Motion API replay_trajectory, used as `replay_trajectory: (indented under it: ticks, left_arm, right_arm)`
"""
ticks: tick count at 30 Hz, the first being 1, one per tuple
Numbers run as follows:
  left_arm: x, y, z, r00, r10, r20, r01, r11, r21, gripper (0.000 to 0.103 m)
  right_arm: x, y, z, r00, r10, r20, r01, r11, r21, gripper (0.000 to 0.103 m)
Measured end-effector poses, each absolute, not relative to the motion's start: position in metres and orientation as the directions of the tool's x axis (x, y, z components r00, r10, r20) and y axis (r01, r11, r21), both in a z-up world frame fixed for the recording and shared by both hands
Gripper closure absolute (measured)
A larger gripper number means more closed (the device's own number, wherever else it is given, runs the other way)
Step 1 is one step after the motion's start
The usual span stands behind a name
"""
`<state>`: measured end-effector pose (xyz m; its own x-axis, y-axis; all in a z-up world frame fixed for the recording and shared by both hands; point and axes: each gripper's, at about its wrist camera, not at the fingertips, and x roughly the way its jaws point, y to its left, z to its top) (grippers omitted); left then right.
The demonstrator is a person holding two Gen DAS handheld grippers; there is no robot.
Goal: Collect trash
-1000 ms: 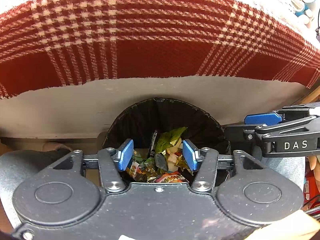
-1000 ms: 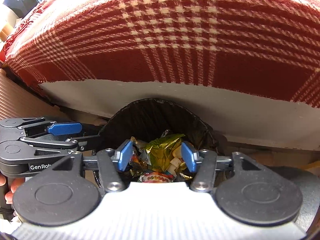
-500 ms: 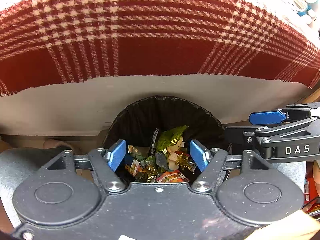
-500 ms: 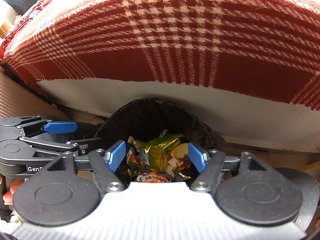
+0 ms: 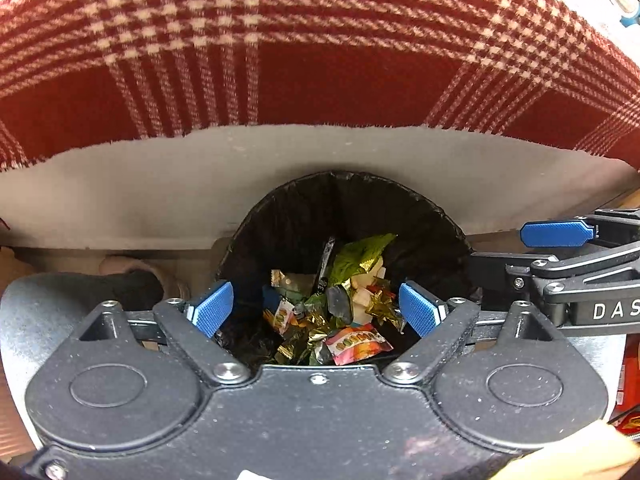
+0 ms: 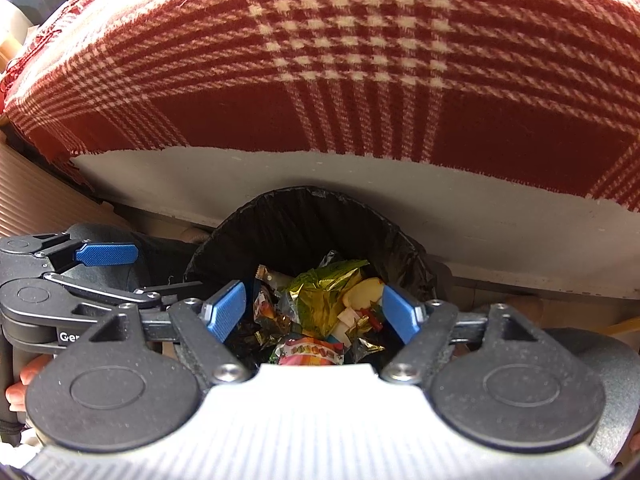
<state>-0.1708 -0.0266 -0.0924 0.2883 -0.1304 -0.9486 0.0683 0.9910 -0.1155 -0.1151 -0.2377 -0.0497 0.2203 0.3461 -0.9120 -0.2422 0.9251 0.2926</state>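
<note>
From the left wrist view I have my left gripper (image 5: 316, 310) aimed steeply down over the round black bag-lined trash bin (image 5: 436, 220) at lower centre of the frame; its blue pads are spreading wider with nothing between them, so it is released and empty. Framed between those pads, down in the bin, lies the heap of crumpled foil and plastic wrappers (image 5: 336, 312), with a pink printed snack packet (image 5: 358, 343) nearest the bottom edge, its long side running left to right across the frame. My right gripper (image 5: 556, 234) reaches in from the right edge, just beside the bin's rim. Above the bin runs a pale grey ledge (image 5: 160, 188) and, over that, a red and cream plaid blanket (image 5: 320, 60). From the right wrist view my right gripper (image 6: 314, 312) hangs over the same bin (image 6: 404, 248), pads opening and clear of anything, likewise empty. The heap (image 6: 320, 300) sits directly below it, a crumpled green-gold foil bag (image 6: 328, 280) on top with no clear long axis. My left gripper (image 6: 106, 254) shows at centre left, beside the rim. I judge both are about equally near the bin, and no loose trash shows outside it.
</note>
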Motion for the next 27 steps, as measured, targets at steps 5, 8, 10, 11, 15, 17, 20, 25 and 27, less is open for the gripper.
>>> replay_trajectory:
  ticks: [5, 8, 10, 11, 15, 17, 20, 25, 27]
  left_arm:
    - [-0.171, -0.024, -0.096, 0.273, -0.134, -0.953, 0.051, 0.991, -0.125, 0.011]
    - [-0.17, -0.023, -0.098, 0.263, -0.137, -0.955, 0.042, 0.99, -0.131, 0.01]
    - [-0.17, -0.023, -0.099, 0.259, -0.141, -0.955, 0.038, 0.99, -0.136, 0.01]
    - [-0.169, -0.022, -0.099, 0.257, -0.144, -0.955, 0.036, 0.99, -0.14, 0.01]
    - [-0.169, -0.022, -0.1, 0.256, -0.137, -0.957, 0.028, 0.991, -0.134, 0.006]
    - [-0.17, -0.021, -0.1, 0.255, -0.14, -0.957, 0.025, 0.99, -0.139, 0.006]
    - [-0.169, -0.019, -0.102, 0.249, -0.152, -0.956, 0.015, 0.988, -0.153, 0.006]
    - [-0.169, -0.018, -0.104, 0.238, -0.162, -0.958, 0.004, 0.986, -0.166, 0.006]
    - [-0.169, -0.019, -0.104, 0.234, -0.157, -0.959, 0.005, 0.987, -0.16, 0.006]
  right_arm:
    - [-0.115, -0.237, -0.051, 0.212, 0.339, -0.917, -0.243, 0.927, 0.286, 0.018]
    - [-0.115, -0.236, -0.052, 0.206, 0.337, -0.919, -0.243, 0.927, 0.286, 0.018]
    - [-0.115, -0.236, -0.053, 0.202, 0.337, -0.92, -0.244, 0.927, 0.286, 0.018]
    - [-0.115, -0.236, -0.054, 0.201, 0.337, -0.92, -0.244, 0.926, 0.287, 0.017]
    - [-0.114, -0.236, -0.054, 0.199, 0.336, -0.921, -0.244, 0.927, 0.285, 0.017]
    - [-0.114, -0.236, -0.054, 0.199, 0.334, -0.921, -0.243, 0.927, 0.284, 0.017]
    - [-0.114, -0.236, -0.054, 0.199, 0.334, -0.921, -0.243, 0.927, 0.284, 0.017]
    - [-0.115, -0.236, -0.054, 0.197, 0.335, -0.921, -0.245, 0.927, 0.285, 0.017]
    - [-0.115, -0.235, -0.054, 0.197, 0.335, -0.921, -0.245, 0.927, 0.285, 0.017]
